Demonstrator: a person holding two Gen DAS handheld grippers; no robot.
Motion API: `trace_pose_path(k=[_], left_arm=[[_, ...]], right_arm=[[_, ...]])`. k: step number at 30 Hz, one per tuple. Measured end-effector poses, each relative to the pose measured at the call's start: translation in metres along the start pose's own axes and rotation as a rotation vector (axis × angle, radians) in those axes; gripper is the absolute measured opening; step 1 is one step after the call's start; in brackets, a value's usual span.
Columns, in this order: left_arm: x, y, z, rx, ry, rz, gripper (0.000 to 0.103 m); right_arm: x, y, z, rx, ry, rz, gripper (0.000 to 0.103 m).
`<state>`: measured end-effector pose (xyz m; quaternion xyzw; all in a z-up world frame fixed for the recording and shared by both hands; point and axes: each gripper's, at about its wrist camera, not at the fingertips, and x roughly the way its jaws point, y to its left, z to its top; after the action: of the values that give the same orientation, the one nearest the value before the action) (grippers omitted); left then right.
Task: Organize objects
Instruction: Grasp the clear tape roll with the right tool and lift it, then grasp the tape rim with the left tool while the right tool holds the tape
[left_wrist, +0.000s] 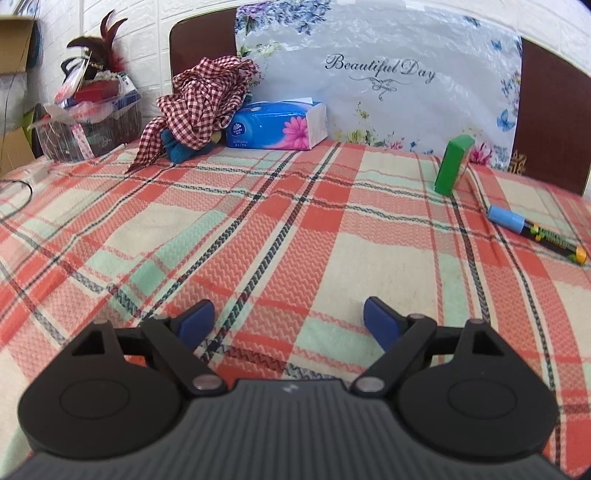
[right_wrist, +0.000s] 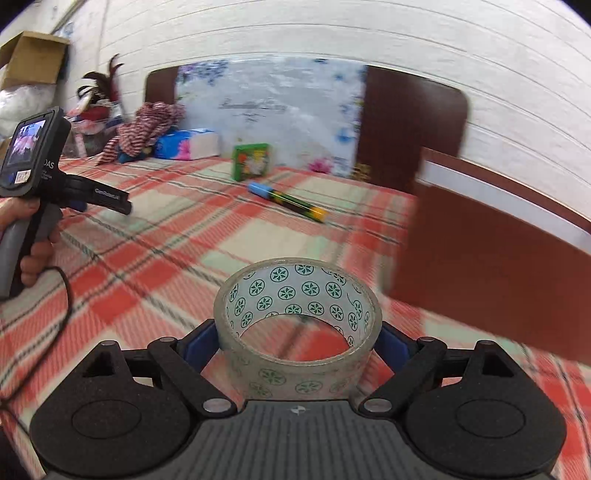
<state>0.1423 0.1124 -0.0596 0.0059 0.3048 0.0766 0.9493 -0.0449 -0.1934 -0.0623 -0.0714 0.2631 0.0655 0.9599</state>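
Note:
My right gripper (right_wrist: 297, 339) is shut on a roll of clear tape (right_wrist: 297, 325) with a green flower print, held above the plaid bed cover. My left gripper (left_wrist: 288, 319) is open and empty, low over the plaid cover (left_wrist: 258, 221); it also shows at the left of the right wrist view (right_wrist: 107, 197), held in a hand. A green box (left_wrist: 453, 164) stands upright near the headboard and also shows in the right wrist view (right_wrist: 251, 161). A marker with a blue cap (left_wrist: 535, 232) lies to the right of the box, seen too in the right wrist view (right_wrist: 286, 201).
A blue tissue pack (left_wrist: 277, 125) and a red checked cloth (left_wrist: 199, 103) lie at the back left by a floral pillow (left_wrist: 388, 74). A clear bin of clutter (left_wrist: 88, 118) stands at the far left. A brown wooden board (right_wrist: 491, 266) juts in at the right.

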Motion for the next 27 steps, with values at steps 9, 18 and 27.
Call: trace_pose_path(k=[9, 18, 27], left_arm=[[-0.101, -0.107, 0.004, 0.051, 0.17, -0.522, 0.077], [-0.126, -0.21, -0.034, 0.385, 0.307, -0.594, 0.049], [-0.198, -0.238, 0.026, 0.43, 0.063, -0.661, 0.025]], right_arm=[[-0.013, -0.011, -0.019, 0.021, 0.023, -0.016, 0.088], [-0.012, -0.017, -0.021, 0.049, 0.014, 0.025, 0.085], [-0.061, -0.038, 0.006, -0.007, -0.323, -0.125, 0.085]])
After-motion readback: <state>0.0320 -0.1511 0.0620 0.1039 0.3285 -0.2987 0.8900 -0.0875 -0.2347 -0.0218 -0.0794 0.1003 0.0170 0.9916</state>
